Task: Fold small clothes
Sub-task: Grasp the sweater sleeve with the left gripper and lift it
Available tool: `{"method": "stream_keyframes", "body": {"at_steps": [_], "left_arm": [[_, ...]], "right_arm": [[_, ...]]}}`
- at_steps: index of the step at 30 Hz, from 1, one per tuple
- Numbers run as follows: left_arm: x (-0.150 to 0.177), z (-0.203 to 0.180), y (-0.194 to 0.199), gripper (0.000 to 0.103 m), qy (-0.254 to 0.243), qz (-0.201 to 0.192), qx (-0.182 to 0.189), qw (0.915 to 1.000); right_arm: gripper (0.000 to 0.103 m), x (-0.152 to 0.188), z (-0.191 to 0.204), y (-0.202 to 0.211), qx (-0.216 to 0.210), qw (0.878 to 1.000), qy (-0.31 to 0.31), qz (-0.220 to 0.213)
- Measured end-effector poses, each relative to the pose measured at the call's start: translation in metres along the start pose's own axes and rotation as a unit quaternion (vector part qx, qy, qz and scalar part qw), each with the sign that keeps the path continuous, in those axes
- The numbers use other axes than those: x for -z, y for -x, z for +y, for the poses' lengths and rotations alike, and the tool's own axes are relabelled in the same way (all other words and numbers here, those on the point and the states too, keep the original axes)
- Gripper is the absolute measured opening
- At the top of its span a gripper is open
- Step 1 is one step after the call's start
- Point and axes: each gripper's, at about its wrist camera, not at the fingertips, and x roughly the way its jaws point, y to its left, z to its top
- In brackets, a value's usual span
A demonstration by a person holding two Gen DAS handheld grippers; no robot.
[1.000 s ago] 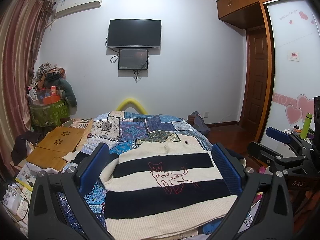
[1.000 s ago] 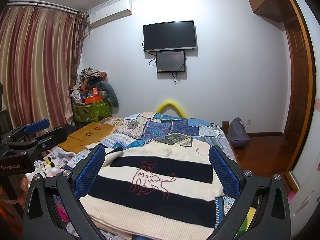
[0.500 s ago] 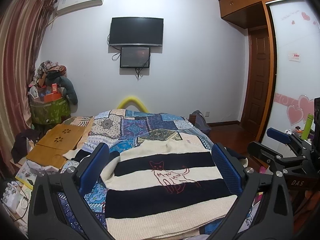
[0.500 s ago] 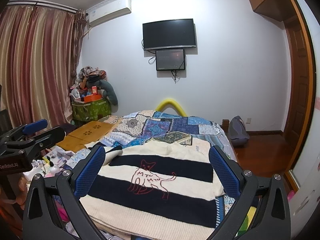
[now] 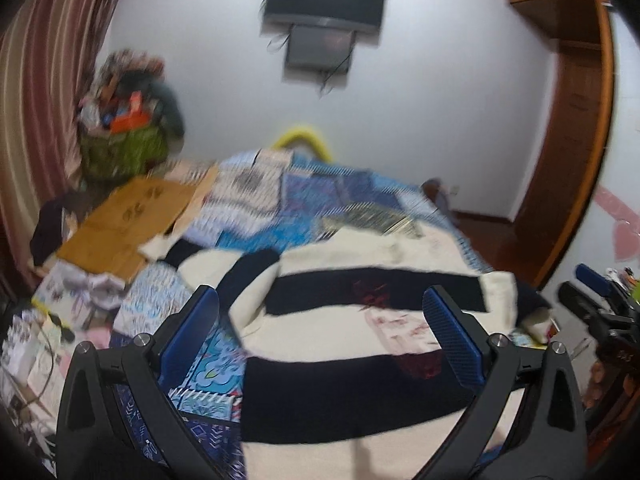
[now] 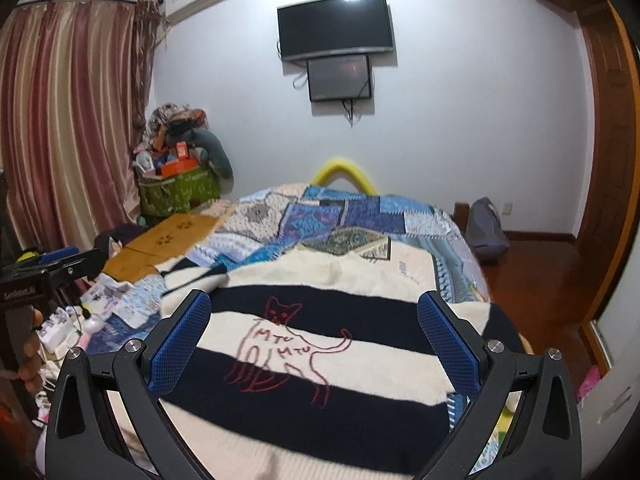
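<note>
Whereas level half a second ago, now tipped down toward sweater (image 5: 360, 344) lying flat on bed (image 5: 280, 200): left claw (image 5: 320, 332) wide, empty; right claw (image 6: 314, 340) likewise. Approach judged begun.

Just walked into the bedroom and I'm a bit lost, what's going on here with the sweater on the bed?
A person is holding a two-finger gripper in each hand over a striped sweater that lies spread flat on the bed, a red cat outline on its front. The left gripper and the right gripper are both open, above the near part of the sweater and holding nothing. No fold has been made yet. The left view is blurred.
</note>
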Motion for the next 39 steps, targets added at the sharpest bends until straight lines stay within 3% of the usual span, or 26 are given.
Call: {"method": "stream_keyframes", "body": {"at_steps": [5, 14, 19, 21, 23, 25, 27, 29, 30, 33, 35, 39], "left_arm": [[0.0, 0.055, -0.066, 0.103, 0.054, 0.068, -0.026, 0.9959], [0.008, 0.152, -0.176, 0.102, 0.138, 0.163, -0.055, 0.9754], [0.012, 0.195, -0.246, 0.08, 0.15, 0.215, -0.106, 0.9593], [0.017, 0.21, -0.267, 0.077, 0.176, 0.234, -0.096, 0.9514], [0.022, 0.223, -0.289, 0.066, 0.203, 0.256, -0.078, 0.9418], [0.024, 0.226, -0.298, 0.064, 0.216, 0.256, -0.076, 0.9393], [0.02, 0.226, -0.303, 0.053, 0.217, 0.24, -0.077, 0.9428], [0.015, 0.224, -0.31, 0.012, 0.201, 0.241, -0.099, 0.9444], [0.014, 0.227, -0.314, 0.006, 0.2, 0.244, -0.1, 0.9437], [0.007, 0.23, -0.319, 0.006, 0.203, 0.241, -0.091, 0.9446], [-0.005, 0.22, -0.31, 0.005, 0.175, 0.224, -0.098, 0.9537], [-0.034, 0.181, -0.281, 0.004, 0.12, 0.182, -0.063, 0.974]], "right_arm": [[0.102, 0.004, -0.022, -0.046, -0.005, 0.999, -0.018, 0.047], [0.102, 0.016, -0.048, -0.104, -0.003, 0.992, -0.039, 0.12], [0.102, 0.015, -0.054, -0.118, -0.004, 0.991, -0.037, 0.13], [0.102, 0.018, -0.055, -0.119, -0.006, 0.99, -0.037, 0.135], [0.102, 0.017, -0.057, -0.127, -0.008, 0.99, -0.037, 0.139], [0.102, 0.019, -0.059, -0.132, -0.011, 0.989, -0.038, 0.145], [0.102, 0.019, -0.061, -0.137, -0.012, 0.988, -0.038, 0.15], [0.102, 0.02, -0.063, -0.141, -0.012, 0.987, -0.04, 0.154], [0.102, 0.02, -0.063, -0.142, -0.014, 0.987, -0.041, 0.156], [0.102, 0.022, -0.065, -0.143, -0.021, 0.986, -0.048, 0.159], [0.102, 0.021, -0.066, -0.14, -0.023, 0.986, -0.053, 0.158], [0.102, 0.018, -0.069, -0.132, -0.021, 0.987, -0.056, 0.151]]}}
